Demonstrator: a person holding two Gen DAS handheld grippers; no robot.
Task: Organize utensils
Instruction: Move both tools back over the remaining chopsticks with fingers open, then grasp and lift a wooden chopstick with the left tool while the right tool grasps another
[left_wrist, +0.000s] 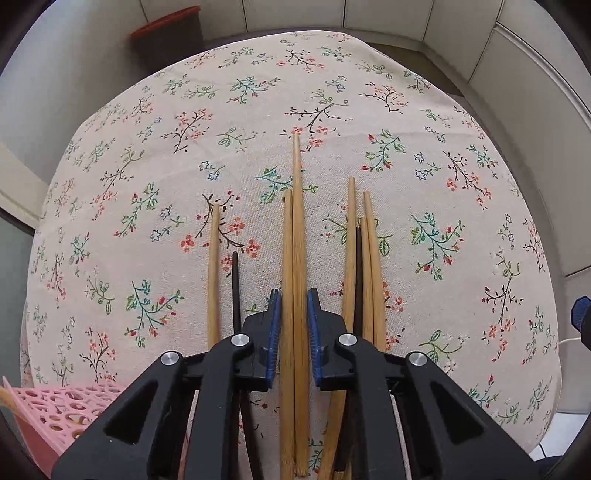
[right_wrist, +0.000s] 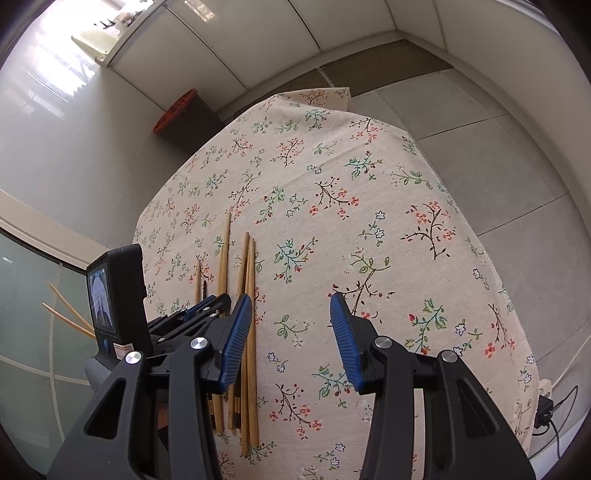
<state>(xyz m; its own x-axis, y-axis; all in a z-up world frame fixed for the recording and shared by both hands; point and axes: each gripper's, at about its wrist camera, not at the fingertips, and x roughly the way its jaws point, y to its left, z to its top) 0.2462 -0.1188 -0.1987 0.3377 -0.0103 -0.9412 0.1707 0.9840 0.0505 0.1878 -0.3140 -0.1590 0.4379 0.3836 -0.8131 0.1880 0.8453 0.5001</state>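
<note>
Several wooden chopsticks and two thin black ones lie side by side on the floral tablecloth (left_wrist: 332, 92). My left gripper (left_wrist: 294, 310) straddles a middle pair of wooden chopsticks (left_wrist: 295, 258); the blue pads sit close on both sides with small gaps, and I cannot tell if they grip. A single wooden chopstick (left_wrist: 213, 273) and a black one (left_wrist: 235, 291) lie to the left, and a bundle (left_wrist: 364, 266) to the right. My right gripper (right_wrist: 291, 325) is open and empty over bare cloth, right of the chopsticks (right_wrist: 248, 317). The left gripper (right_wrist: 207, 306) shows there too.
A pink perforated basket (left_wrist: 62, 410) sits at the near left of the table, with chopsticks (right_wrist: 66, 314) sticking out of it. A dark bin with a red lid (right_wrist: 177, 107) stands on the floor beyond the table. A power strip and cable (right_wrist: 546, 406) lie at the right.
</note>
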